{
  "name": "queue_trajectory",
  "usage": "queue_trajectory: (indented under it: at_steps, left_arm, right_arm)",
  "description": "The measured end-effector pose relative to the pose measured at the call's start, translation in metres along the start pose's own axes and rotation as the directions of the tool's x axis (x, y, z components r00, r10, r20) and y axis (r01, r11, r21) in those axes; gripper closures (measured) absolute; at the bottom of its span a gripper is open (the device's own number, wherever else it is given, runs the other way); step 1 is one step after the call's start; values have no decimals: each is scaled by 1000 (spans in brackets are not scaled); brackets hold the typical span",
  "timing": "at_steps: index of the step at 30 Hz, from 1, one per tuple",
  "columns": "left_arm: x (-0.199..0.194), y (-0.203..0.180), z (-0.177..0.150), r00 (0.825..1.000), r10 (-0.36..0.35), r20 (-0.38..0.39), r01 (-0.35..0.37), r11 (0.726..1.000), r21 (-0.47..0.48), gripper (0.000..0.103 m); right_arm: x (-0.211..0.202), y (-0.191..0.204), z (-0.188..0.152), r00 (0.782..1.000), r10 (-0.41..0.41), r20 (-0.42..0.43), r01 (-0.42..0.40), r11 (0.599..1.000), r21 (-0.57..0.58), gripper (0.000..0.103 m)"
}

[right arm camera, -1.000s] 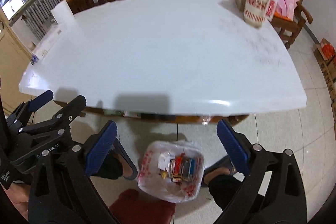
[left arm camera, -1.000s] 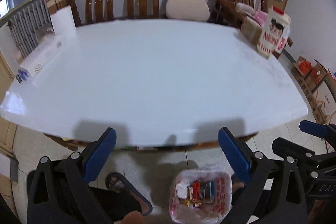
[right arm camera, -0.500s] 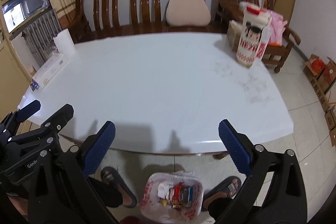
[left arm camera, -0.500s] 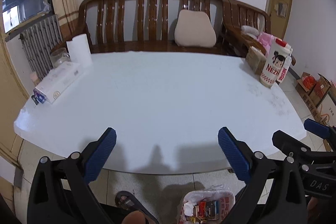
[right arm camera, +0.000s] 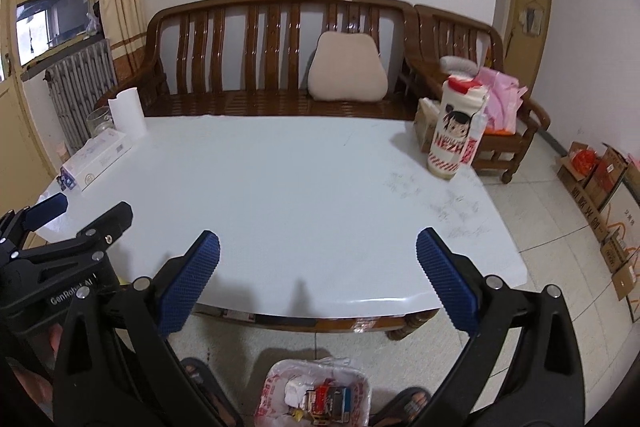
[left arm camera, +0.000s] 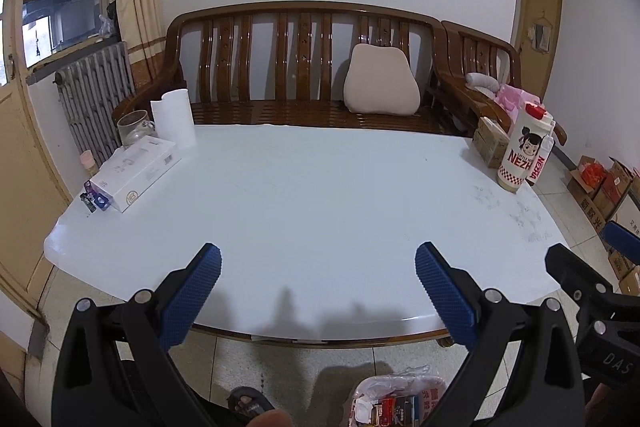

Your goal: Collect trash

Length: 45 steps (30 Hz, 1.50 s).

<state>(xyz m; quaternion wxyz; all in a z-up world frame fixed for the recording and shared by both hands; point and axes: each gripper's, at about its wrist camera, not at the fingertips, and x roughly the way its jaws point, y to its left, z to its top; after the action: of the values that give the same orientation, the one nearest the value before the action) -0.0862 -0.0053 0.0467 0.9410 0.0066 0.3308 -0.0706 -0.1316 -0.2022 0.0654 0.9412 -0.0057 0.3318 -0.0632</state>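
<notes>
Overhead, both grippers' jaws gape above the table [right arm camera: 300, 187] edge.

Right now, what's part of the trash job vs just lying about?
Job:
- trash bin on the floor, lined with a bag, wrappers inside
- left gripper, open, empty
- right gripper, open, empty

Lying about:
- Nezha tumbler
- paper towel roll
- white box
- glass jar

A white plastic trash bag [right arm camera: 318, 393] printed in red is seen at the bottom centre of the right wrist frame, standing open on the tiled floor. Crumpled white paper and red and blue wrappers [right arm camera: 328, 397] are held inside it. In the left wrist frame it is cut off at the bottom edge, right of centre.
</notes>
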Motion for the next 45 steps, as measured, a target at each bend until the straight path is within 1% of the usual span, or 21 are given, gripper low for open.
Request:
queue_trajectory:
  at_steps: [4,7,15,34,45]
  left_arm:
    - [-3,-1,2,1000,0,12,0,1000,3,8]
    - [0,-2,4,1000,-9,2,9,1000,-3,8]
    - [6,-3,8,1000,11,3,-11,1000,7,8]
    - [15,-7,12,1000,7,-14,-7,999,32,8]
    - [18,-4,14,1000,10,-21,-10,1000,27,8]
  right_arm:
    - [-4,-1,-1,1000,-12,14,12,1000,-7,7]
    - [-4,-3,-1,1000,-19,20,19,1000,-11,7]
    - [-1,-6,1,999,-29,38,29,1000,0,7]
    - [7,-5,2,999,-34,29,34,999,11,7]
    - [12,0,3,999,-36,25,35,999,4,7]
